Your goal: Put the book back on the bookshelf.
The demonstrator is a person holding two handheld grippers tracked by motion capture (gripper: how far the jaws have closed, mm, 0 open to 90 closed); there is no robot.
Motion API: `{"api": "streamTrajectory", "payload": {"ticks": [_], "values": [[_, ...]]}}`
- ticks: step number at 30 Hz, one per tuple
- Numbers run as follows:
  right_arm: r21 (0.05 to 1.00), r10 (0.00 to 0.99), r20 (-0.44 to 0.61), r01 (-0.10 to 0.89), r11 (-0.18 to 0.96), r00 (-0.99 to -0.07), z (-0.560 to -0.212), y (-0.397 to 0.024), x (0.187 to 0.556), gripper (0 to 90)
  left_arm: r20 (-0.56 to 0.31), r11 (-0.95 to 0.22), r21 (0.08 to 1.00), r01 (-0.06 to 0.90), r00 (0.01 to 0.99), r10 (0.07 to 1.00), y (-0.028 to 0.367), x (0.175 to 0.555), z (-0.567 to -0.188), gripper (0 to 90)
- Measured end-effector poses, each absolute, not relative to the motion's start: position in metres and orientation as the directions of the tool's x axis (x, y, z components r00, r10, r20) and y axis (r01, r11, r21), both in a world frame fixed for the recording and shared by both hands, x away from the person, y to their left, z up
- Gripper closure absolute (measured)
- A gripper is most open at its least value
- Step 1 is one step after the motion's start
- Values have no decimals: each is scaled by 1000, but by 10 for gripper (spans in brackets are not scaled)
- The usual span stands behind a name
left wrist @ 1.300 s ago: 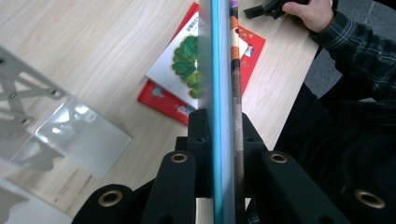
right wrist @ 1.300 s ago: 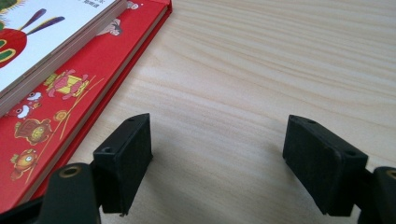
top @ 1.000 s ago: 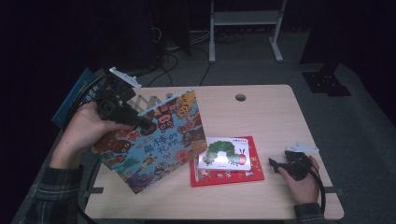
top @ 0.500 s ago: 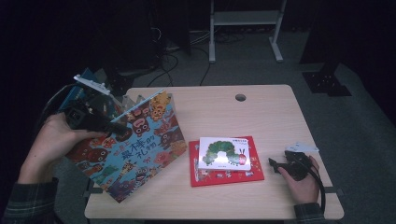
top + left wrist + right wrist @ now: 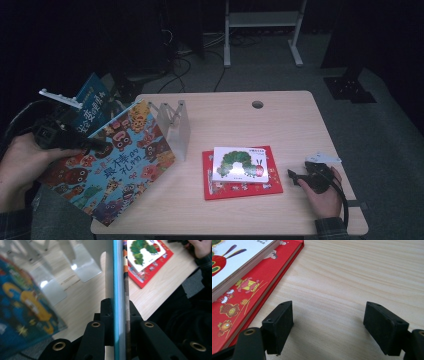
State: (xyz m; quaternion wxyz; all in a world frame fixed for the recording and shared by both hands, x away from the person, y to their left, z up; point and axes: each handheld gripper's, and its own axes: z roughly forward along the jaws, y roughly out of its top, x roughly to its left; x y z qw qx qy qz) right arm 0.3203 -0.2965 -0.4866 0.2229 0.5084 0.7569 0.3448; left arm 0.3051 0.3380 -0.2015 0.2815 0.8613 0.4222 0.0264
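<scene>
High view, left gripper (image 5: 95,145) jaws clamping one picture book (image 5: 117,165), right gripper (image 5: 295,176) jaws apart, two stacked books (image 5: 240,170).

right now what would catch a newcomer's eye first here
The big colourful picture book, tilted over the table's left edge, is clamped at its edge by the left gripper. Near the middle, a white caterpillar book lies on a red book. The right gripper rests open beside them at the right.
</scene>
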Motion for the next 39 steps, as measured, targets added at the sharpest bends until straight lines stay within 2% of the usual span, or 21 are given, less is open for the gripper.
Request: {"api": "streamTrajectory", "payload": {"ticks": [8,16,39], "values": [[749,924,13,616,245,-383,-487,-296,320,227,-175,-394,494,775,533,828,362,303,-208,807],[749,923,13,616,245,-383,-487,-296,320,228,-138,-332,474,816,441,887,370,310,-213,807],[749,924,13,616,245,-383,-487,-297,320,228,-85,-204,472,857,275,958,359,340,-225,807]]}}
